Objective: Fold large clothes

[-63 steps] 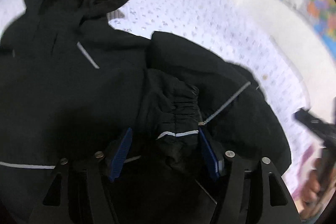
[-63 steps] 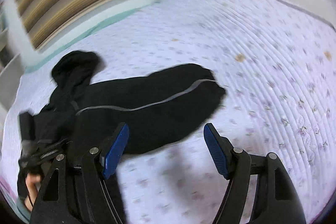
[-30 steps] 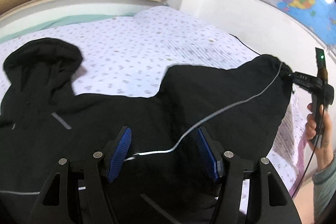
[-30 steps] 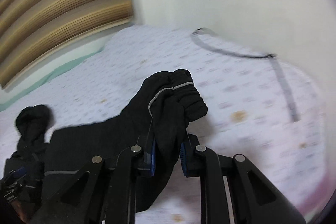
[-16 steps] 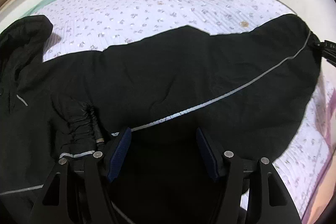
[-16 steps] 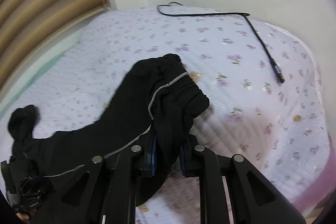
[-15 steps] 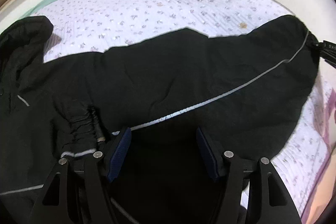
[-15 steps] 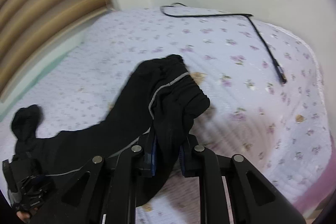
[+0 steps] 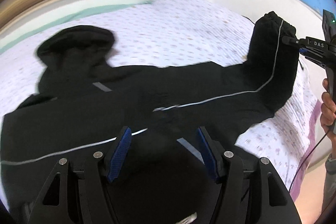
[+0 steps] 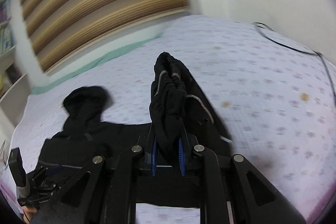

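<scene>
**Ana:** Over on the white quilted bedspread with small purple flowers (image 9: 189,35), we have a large black hooded jacket with thin grey piping (image 9: 84,119) spread flat, hood (image 9: 75,45) toward the striped wooden headboard (image 10: 100,3). The right gripper (image 10: 168,153) has its blue pads clamped on the gathered elastic cuff of one sleeve (image 10: 168,87), and that sleeve is lifted clear of the bed.

**Ben:** And the left gripper (image 9: 164,149)?

**Ana:** Jaws well apart, nothing between them, hovering above the jacket's body. Whether it touches the cloth, I cannot tell.

**Ben:** So where is the danger?

**Ana:** I see three. First, that cuff is a thick, bunched wad, and only part of it sits between the pads. A quick swing could let it slide out, and the sleeve would flop down short of its fold line.

**Ben:** Second?

**Ana:** Nothing pins the body. If the right hand pulls across instead of lifting over, I'd expect the whole jacket to drag on the bedspread and wrinkle. The free left gripper could press down at the shoulder to stop that.

**Ben:** Third?

**Ana:** A thin black cable (image 10: 294,47) lies on the far side of the bed, well away from the sleeve now. Swing wide that way and the cloth might catch it.
</scene>
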Action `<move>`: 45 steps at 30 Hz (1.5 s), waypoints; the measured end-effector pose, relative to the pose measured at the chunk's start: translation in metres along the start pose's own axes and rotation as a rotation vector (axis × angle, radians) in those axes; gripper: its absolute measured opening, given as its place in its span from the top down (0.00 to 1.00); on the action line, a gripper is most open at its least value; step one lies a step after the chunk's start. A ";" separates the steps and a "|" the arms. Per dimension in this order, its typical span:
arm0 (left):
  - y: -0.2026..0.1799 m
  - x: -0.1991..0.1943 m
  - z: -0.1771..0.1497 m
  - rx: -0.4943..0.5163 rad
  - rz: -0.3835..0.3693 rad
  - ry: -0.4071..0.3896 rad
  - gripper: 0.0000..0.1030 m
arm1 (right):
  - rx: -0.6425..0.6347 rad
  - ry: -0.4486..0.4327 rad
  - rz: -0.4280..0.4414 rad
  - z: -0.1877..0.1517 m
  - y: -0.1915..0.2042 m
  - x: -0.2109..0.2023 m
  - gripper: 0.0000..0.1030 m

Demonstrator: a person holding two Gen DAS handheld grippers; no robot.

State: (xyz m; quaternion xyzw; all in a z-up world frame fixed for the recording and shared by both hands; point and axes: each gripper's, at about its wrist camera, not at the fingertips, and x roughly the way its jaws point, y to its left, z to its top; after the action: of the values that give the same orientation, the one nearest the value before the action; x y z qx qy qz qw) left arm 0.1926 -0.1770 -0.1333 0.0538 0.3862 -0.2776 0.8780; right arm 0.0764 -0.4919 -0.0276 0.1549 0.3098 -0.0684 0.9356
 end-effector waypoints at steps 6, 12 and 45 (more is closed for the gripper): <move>0.061 -0.048 -0.028 -0.079 0.112 -0.009 0.37 | -0.098 0.056 0.112 -0.015 0.102 0.020 0.82; 0.117 -0.076 -0.073 -0.191 0.132 0.005 0.37 | -0.216 0.161 0.189 -0.050 0.215 0.059 0.80; 0.171 0.020 -0.033 -0.443 -0.216 0.138 0.36 | -0.231 0.240 0.222 -0.098 0.236 0.076 0.42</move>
State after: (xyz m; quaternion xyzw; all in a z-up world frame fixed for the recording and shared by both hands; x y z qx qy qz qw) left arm 0.2727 -0.0315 -0.1912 -0.1627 0.5002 -0.2738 0.8052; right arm 0.1350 -0.2392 -0.0897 0.0867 0.4061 0.0900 0.9052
